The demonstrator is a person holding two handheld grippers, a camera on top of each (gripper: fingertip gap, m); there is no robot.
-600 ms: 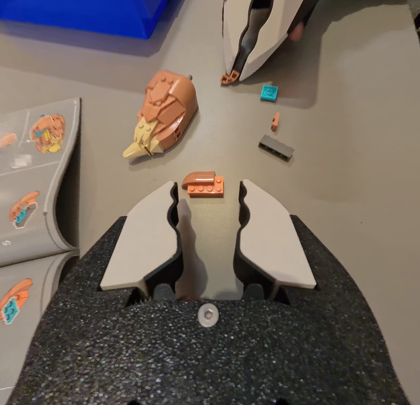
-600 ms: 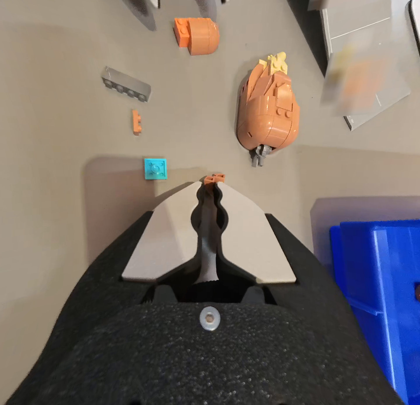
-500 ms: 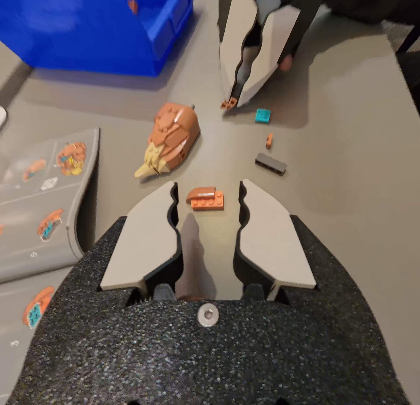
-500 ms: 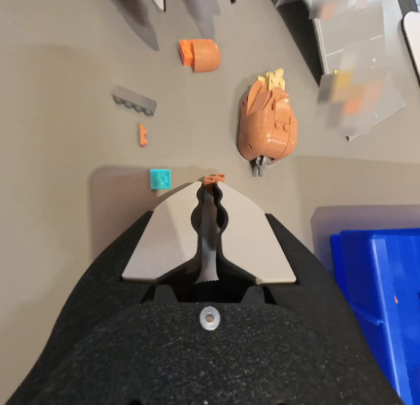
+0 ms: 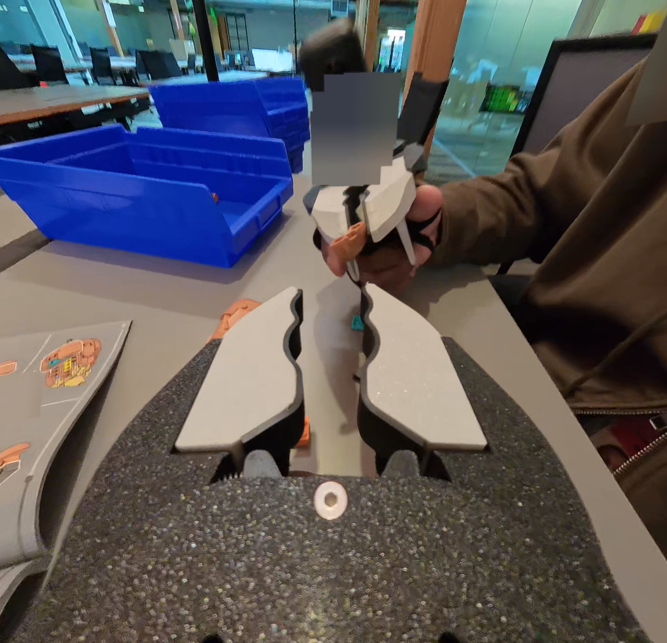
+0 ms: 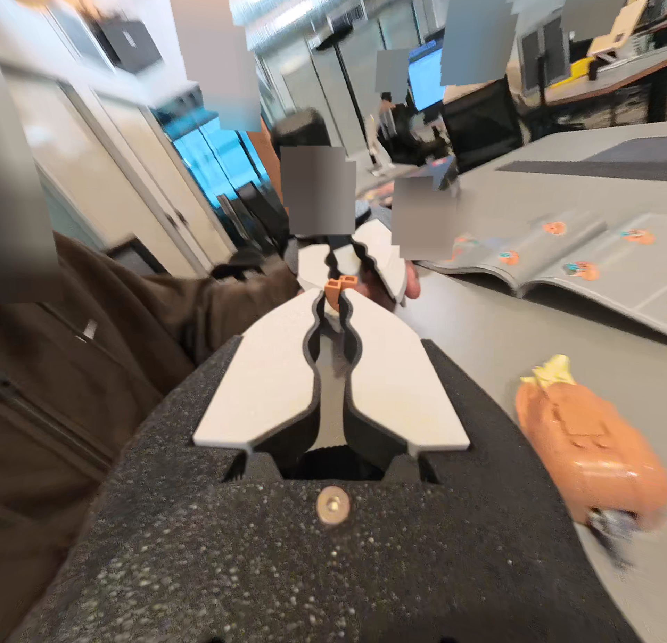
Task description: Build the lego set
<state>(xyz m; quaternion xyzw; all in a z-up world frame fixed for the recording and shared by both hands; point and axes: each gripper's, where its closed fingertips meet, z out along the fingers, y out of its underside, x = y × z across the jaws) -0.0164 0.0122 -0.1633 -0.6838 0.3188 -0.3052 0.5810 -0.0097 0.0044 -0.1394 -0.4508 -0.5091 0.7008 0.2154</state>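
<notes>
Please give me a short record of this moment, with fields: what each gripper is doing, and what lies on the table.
right gripper: shut on small orange piece, raised above the table
left gripper: open, holds nothing
table: grey
on table: orange lego model, open instruction booklet, blue bin, teal piece

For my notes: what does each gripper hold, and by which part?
Right gripper pinches a small orange piece by its lower end. Left gripper is open and holds nothing.
</notes>
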